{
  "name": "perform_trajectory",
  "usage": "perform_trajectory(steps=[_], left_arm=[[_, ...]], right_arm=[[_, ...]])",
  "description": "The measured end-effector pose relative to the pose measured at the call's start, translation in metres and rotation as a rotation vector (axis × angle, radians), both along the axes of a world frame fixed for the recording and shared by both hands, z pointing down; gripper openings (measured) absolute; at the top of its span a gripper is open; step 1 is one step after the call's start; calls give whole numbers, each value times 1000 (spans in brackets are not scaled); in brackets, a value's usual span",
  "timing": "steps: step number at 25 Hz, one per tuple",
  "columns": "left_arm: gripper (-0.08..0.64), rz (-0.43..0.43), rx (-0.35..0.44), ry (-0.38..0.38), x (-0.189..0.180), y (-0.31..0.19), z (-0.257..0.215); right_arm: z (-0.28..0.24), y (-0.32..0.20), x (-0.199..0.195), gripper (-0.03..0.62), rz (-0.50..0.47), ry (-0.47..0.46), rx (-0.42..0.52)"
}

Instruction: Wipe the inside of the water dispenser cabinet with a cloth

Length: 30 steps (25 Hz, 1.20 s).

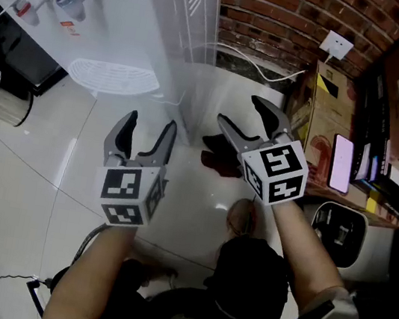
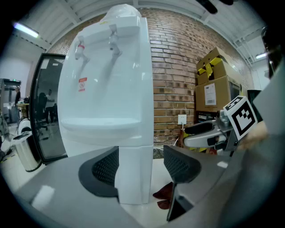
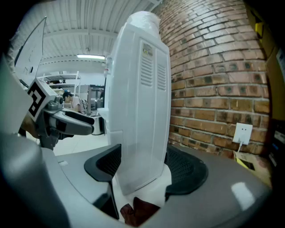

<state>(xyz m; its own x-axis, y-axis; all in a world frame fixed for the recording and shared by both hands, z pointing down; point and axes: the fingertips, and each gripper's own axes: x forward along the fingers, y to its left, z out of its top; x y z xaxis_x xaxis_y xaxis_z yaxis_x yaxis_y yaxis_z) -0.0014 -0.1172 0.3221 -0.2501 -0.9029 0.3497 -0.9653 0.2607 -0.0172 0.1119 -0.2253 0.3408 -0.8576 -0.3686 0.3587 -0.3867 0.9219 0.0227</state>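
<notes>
Head view: a white water dispenser [image 1: 124,21] stands far left on the pale floor [image 1: 35,188], by a brick wall [image 1: 284,18].
Cloth [image 1: 217,164]: dark red, crumpled on the floor at the dispenser's right side, near its base.
Left gripper [image 1: 150,125]: jaws wide apart, empty, aimed at the dispenser's near corner.
Right gripper [image 1: 241,113]: jaws wide apart, gripping nothing; the cloth lies just below them.
Cardboard box [image 1: 328,116]: far right, beside the wall.

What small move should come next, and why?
Probably lower the right gripper onto the crumpled dark red cloth and close. Its jaws stand open and empty, and the cloth lies on the floor just below them, beside the white plastic water dispenser.
</notes>
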Motion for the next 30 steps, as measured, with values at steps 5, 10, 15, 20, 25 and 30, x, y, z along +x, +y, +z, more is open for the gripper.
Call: perform_trajectory(steps=[5, 10, 15, 20, 25, 30], left_arm=[[295, -10, -51, 25, 0, -18, 52], [301, -25, -110, 48, 1, -25, 92], [328, -19, -138, 43, 5, -33, 106], [351, -25, -139, 40, 9, -39, 109], [357, -51, -157, 31, 6, -44, 112], [357, -76, -129, 17, 0, -45, 103]], right_arm=[[93, -23, -14, 353, -7, 111, -65], [214, -17, -15, 397, -66, 313, -176], [320, 9, 9, 466, -175, 554, -273], [380, 22, 29, 452, -202, 701, -319], [388, 30, 38, 190, -179, 740, -342], [344, 28, 22, 97, -181, 644, -294]])
